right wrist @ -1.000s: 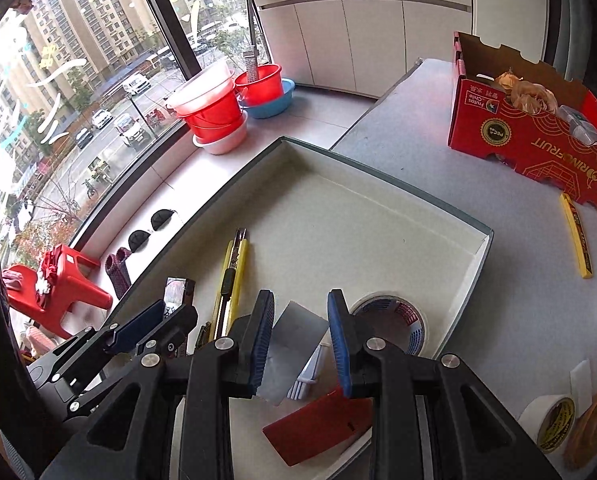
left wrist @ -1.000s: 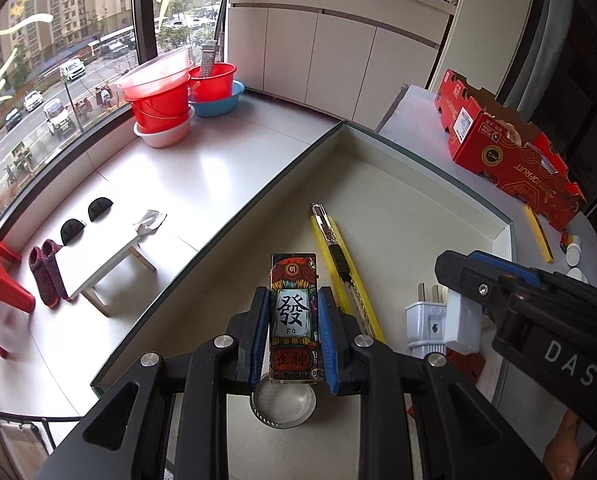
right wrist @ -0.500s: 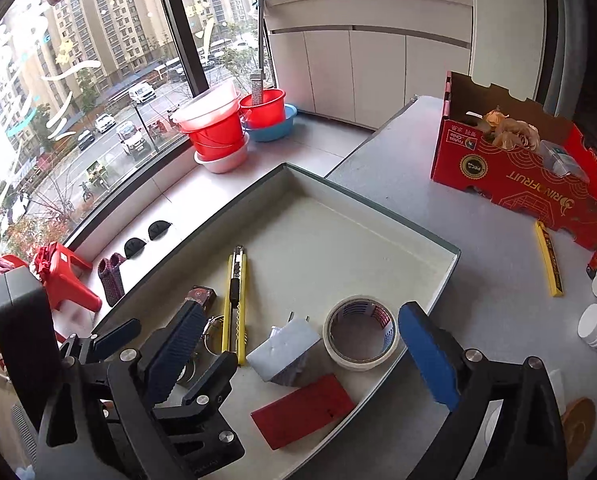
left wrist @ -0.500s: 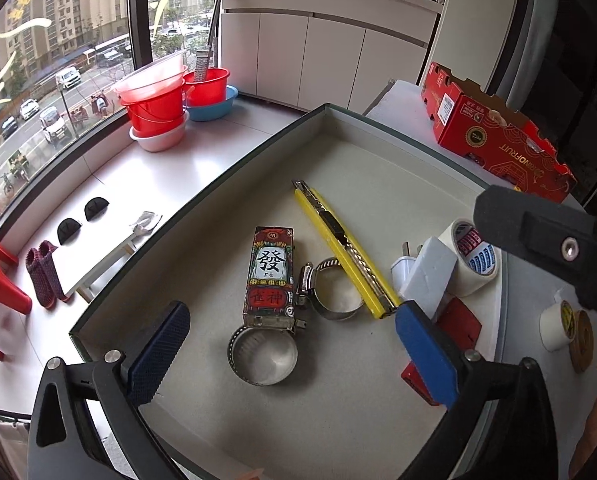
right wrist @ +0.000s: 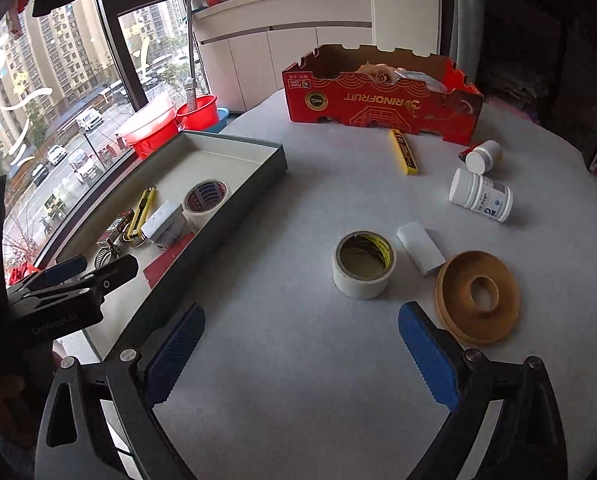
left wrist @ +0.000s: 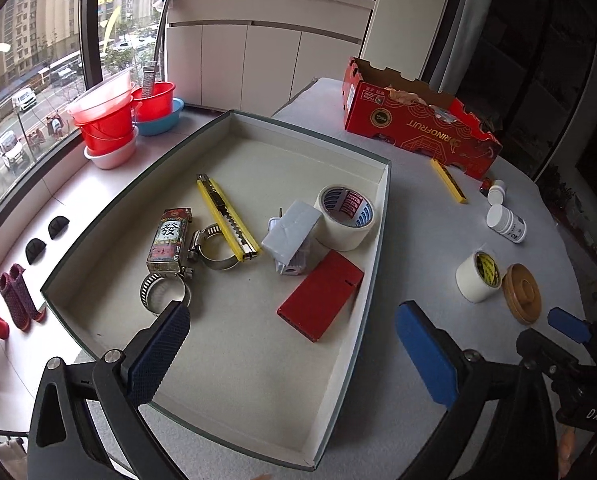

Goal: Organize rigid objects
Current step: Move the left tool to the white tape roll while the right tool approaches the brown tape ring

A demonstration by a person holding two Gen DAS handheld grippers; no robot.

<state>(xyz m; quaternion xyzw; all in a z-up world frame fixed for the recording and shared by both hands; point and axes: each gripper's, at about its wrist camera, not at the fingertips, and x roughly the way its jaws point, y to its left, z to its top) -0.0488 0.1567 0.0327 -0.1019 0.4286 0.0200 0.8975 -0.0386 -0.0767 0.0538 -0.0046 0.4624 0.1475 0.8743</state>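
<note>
Left wrist view: my left gripper [left wrist: 290, 356] hangs wide open and empty at the bottom of the frame, jaws just spread apart, with the tray [left wrist: 380, 224] mid-frame already holding the yellow box cutter [left wrist: 226, 216], the tape roll [left wrist: 346, 216] and the red card case [left wrist: 320, 300]. Right wrist view: my right gripper [right wrist: 300, 354] is spread just as wide, nothing in it, pointed at the table [right wrist: 298, 380] where the white tape roll [right wrist: 364, 264] sits dead centre, tan ring [right wrist: 476, 296] to its right. So I'd say I'm between drop-offs, and next up is closing on that roll and carrying it left to the tray.
</note>
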